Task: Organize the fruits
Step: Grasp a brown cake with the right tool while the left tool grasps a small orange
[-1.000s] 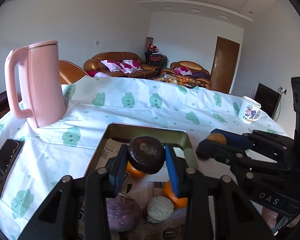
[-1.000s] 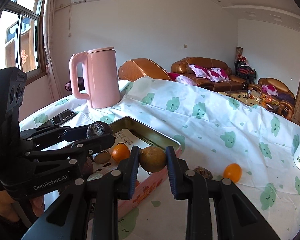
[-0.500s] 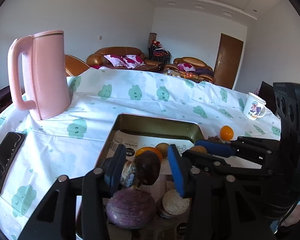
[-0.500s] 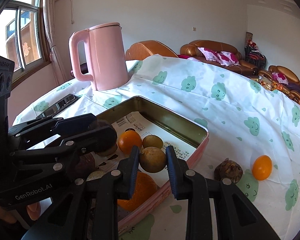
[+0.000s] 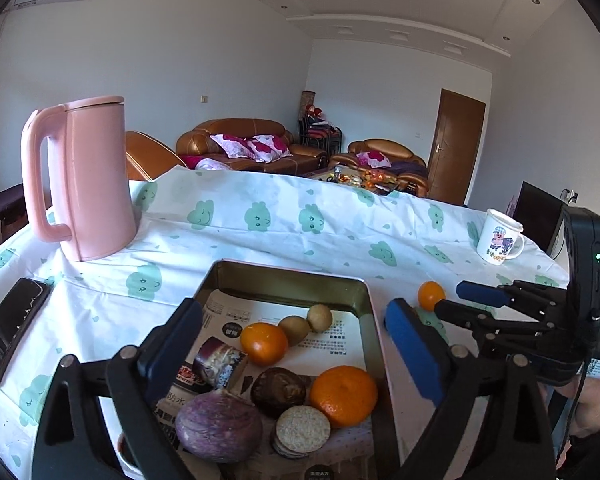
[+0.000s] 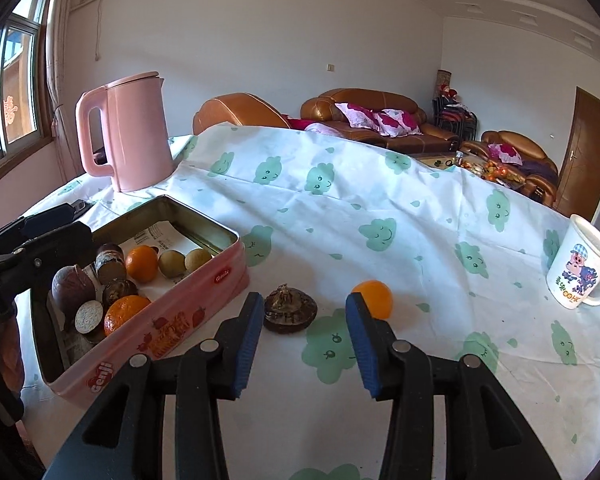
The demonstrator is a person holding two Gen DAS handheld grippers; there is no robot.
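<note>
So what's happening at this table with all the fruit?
A person is sorting fruit into a pink tin with two hand-held grippers. Both grippers have just been opening and hold nothing: the left gripper hangs over the tin, the right gripper faces a small orange and a brown fruit on the tablecloth.

pink rectangular metal tin [image 6: 204, 300]: on cloud-print tablecloth [image 6: 340, 208], holding fruit | pink plastic kettle [image 6: 130, 132]: behind tin | dark brown round fruit [image 6: 290, 310], small orange [image 6: 374, 298]: on cloth right of tin | white cartoon mug [image 6: 580, 270]: far right
</note>
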